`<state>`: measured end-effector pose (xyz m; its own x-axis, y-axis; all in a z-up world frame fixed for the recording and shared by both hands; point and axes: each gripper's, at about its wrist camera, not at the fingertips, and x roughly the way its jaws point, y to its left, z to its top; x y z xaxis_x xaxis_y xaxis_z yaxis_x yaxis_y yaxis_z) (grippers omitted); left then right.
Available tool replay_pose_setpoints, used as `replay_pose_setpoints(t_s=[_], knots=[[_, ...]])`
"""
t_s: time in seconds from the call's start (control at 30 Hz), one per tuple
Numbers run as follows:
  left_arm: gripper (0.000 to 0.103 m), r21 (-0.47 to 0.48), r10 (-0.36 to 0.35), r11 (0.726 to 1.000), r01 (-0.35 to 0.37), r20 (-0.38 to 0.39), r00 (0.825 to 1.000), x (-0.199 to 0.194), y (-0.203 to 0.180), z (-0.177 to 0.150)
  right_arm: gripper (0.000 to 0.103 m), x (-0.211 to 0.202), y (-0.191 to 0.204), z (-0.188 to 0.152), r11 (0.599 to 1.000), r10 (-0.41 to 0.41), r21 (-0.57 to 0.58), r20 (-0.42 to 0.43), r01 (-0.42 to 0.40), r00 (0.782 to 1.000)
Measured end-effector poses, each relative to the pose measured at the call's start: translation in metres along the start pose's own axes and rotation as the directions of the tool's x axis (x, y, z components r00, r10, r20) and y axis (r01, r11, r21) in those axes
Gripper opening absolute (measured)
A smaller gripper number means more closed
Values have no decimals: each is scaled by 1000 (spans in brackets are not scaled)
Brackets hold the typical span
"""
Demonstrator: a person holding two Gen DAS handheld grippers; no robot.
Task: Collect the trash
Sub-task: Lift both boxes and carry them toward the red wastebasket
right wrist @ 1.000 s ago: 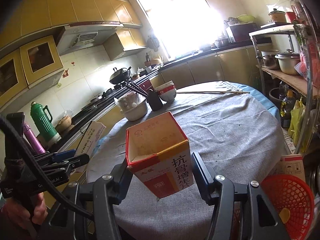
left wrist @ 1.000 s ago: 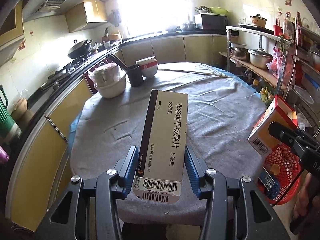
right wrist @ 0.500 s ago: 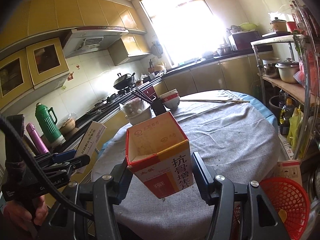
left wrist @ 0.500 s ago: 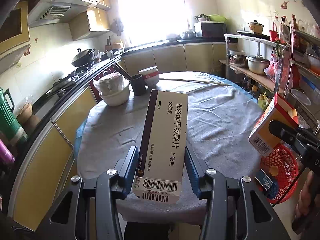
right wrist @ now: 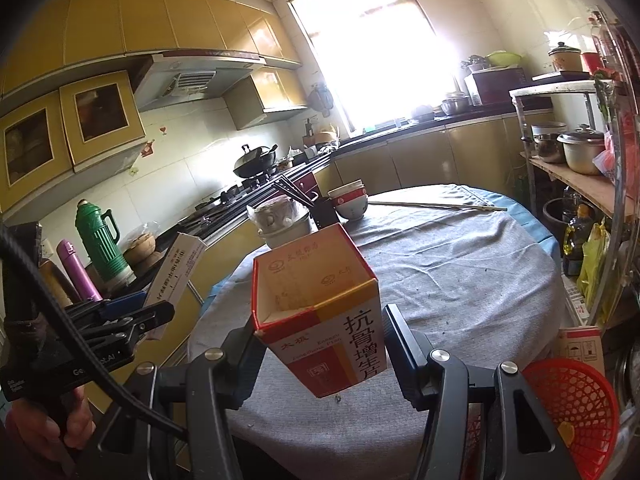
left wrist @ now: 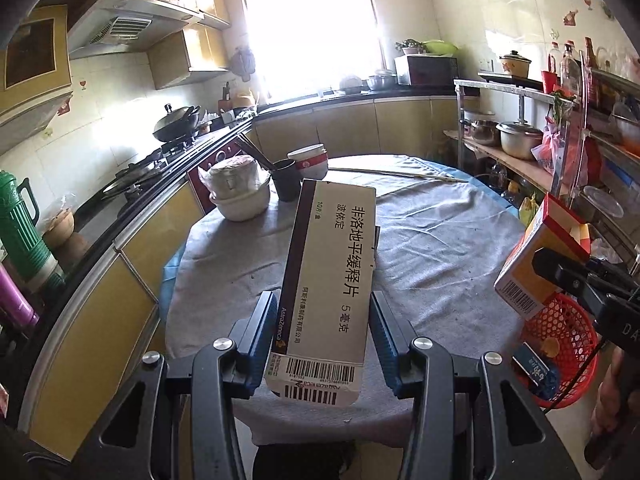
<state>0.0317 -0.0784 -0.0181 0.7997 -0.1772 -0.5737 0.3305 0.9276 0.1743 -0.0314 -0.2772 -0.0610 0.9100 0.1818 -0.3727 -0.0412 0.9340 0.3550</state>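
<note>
The left gripper [left wrist: 320, 332] was clamped on a flat white box [left wrist: 330, 276], held in the air above the near edge of the table [left wrist: 440, 240]. The right gripper [right wrist: 320, 344] gripped an open red and orange carton [right wrist: 324, 320], also lifted over the near edge. A red basket [right wrist: 572, 408] sat below the table's near right edge.

- My left gripper [left wrist: 320, 334] has blue pads on black arms and clamps a white medicine box [left wrist: 330, 276] with a dark maroon edge stripe and black barcodes.
- My right gripper [right wrist: 320, 350] clamps a red and orange carton [right wrist: 324, 320], cream inside.
- Grey tablecloth [left wrist: 436, 256], over blue.
- Red mesh basket [right wrist: 576, 412].
- Green thermos [right wrist: 100, 240]; purple flask [right wrist: 76, 270].
- Yellow cabinets [right wrist: 160, 24].
</note>
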Motion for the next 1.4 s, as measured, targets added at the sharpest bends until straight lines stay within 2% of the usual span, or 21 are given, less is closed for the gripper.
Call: replay_pose_setpoints(t_s=[0.83, 1.4], knots=[[49, 12, 6, 1000, -6, 7, 1000, -5, -1, 0, 59, -5, -5, -3, 1000, 3, 17, 2, -3, 1000], [49, 78, -2, 997, 2, 4, 1000, -4, -19, -3, 59, -16, -19, -9, 998, -13, 56, 12, 13, 1000]])
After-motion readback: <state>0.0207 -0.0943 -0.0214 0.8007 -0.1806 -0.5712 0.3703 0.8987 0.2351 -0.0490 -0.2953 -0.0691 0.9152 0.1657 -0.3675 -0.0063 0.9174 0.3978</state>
